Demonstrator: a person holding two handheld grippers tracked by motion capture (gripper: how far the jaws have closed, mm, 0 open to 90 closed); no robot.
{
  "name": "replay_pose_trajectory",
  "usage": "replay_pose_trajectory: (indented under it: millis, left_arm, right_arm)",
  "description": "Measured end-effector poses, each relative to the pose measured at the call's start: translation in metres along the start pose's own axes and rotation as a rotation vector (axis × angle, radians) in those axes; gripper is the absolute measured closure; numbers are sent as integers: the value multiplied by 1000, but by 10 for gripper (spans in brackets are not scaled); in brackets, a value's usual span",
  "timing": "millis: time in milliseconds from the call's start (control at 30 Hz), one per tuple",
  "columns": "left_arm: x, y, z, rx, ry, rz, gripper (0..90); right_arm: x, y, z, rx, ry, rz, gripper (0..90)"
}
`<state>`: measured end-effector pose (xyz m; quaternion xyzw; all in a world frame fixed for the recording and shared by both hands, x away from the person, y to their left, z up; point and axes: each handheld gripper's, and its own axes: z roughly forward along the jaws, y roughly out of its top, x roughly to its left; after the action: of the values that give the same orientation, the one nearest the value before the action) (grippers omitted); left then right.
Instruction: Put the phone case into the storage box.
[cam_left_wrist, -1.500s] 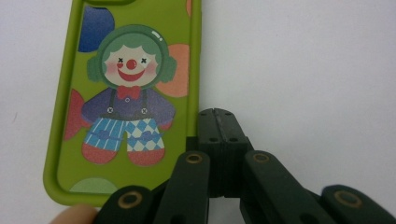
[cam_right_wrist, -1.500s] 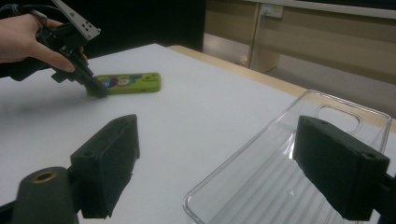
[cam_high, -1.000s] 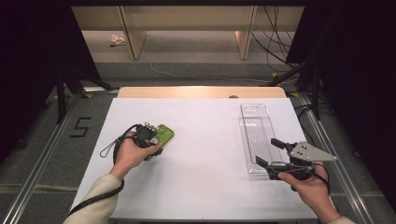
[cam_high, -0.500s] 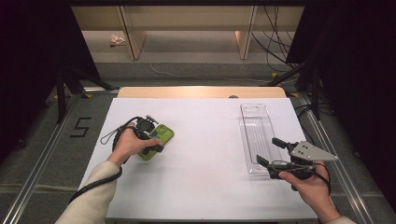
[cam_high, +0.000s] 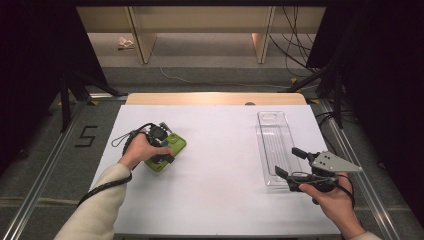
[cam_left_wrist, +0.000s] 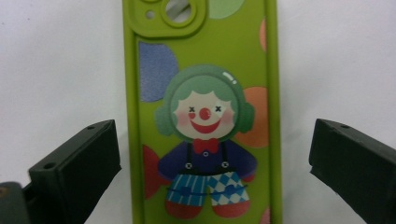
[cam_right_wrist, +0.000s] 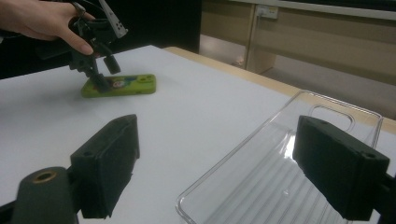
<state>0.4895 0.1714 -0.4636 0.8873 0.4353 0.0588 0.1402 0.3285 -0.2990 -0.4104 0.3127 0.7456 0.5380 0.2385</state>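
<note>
A green phone case (cam_left_wrist: 205, 46) with a cartoon clown printed on it lies flat on the white table (cam_high: 220, 175), left of centre. My left gripper (cam_high: 169, 149) points down over the case (cam_high: 177, 143). Its jaws have just been opening and stand wide on either side of the case, with white table showing in both gaps. At the right, my right gripper (cam_high: 289, 162) hovers open over the near end of a clear plastic tray (cam_high: 272, 135). The right gripper view looks between my right gripper's (cam_right_wrist: 224, 135) jaws to the tray (cam_right_wrist: 299, 121), the case (cam_right_wrist: 126, 85) and the left gripper (cam_right_wrist: 105, 70).
A strip of bare wood (cam_high: 215, 98) runs along the table's far edge. The left gripper's black cable (cam_high: 122, 140) loops on the table behind the hand. Shelf legs (cam_high: 142, 42) and cables (cam_high: 295, 45) stand on the floor beyond, and a painted "5" (cam_high: 86, 136) marks the floor at left.
The left hand has shifted slightly nearer and lower, with the green case under it. Its jaws have spread apart and let go of the case. The right hand has kept still.
</note>
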Motion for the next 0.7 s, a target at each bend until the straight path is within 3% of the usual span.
replay_pose_trajectory:
  millis: [700]
  left_arm:
    - [5, 7, 11, 75, 7, 21, 24]
  right_arm:
    - [0, 0, 1, 2, 3, -2, 158]
